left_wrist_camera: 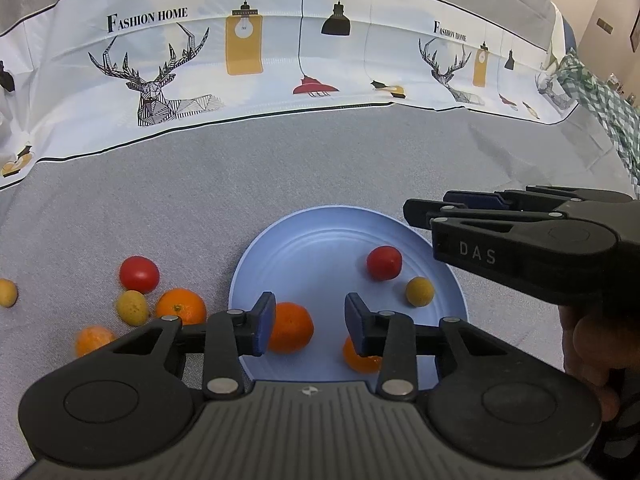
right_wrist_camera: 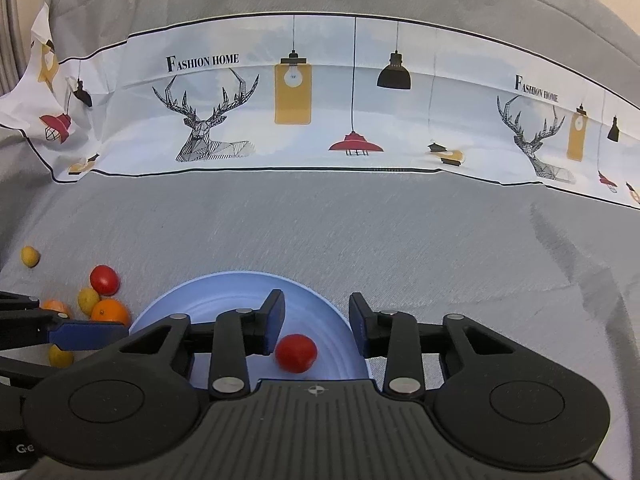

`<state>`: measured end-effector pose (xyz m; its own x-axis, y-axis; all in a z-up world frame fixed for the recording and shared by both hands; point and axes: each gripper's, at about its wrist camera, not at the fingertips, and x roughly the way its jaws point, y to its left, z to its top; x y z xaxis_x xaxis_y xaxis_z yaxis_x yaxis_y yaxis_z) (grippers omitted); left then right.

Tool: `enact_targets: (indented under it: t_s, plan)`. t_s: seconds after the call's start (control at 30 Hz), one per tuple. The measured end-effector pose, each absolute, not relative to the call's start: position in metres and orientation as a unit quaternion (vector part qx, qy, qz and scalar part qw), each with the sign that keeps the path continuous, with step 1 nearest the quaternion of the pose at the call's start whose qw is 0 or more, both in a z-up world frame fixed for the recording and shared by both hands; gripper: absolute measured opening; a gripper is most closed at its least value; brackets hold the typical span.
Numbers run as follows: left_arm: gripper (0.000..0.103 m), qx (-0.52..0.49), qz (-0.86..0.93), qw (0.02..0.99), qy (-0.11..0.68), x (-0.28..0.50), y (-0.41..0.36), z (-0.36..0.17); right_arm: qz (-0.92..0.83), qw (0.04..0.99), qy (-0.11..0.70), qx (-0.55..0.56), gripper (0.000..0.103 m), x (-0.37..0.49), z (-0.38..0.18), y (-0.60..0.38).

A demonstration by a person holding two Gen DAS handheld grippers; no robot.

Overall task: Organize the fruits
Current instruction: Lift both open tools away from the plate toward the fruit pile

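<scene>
A light blue plate lies on the grey cloth. On it are an orange, a second orange partly hidden by a finger, a red tomato and a small yellow-green fruit. My left gripper is open above the plate's near side, the first orange beside its left pad. My right gripper is open and empty above the plate, over the red tomato; it also shows in the left wrist view.
Left of the plate lie a red tomato, a yellow-green fruit, two oranges and a small yellow fruit. A printed cloth band runs along the back. A green checked cloth lies far right.
</scene>
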<state>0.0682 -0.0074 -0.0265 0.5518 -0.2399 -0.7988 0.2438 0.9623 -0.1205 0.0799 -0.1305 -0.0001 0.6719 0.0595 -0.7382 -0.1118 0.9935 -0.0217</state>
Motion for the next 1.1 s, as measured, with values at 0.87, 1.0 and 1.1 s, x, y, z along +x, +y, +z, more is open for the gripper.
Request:
enact_targets:
  t_s: [0.87,1.0,1.1]
  plan:
    - [0.007,-0.018,-0.071,0.922,0.379,0.044,0.088,0.039,0.062,0.945,0.32,0.031,0.012,0.066,0.026,-0.124]
    - [0.007,-0.123,0.017,0.916,0.381,0.037,0.149,0.023,0.076,0.944,0.319,0.035,0.012,0.067,0.026,-0.119]
    - [0.007,-0.252,0.054,0.872,0.417,0.039,0.193,0.007,0.088,0.941,0.325,0.039,0.012,0.068,0.024,-0.114]
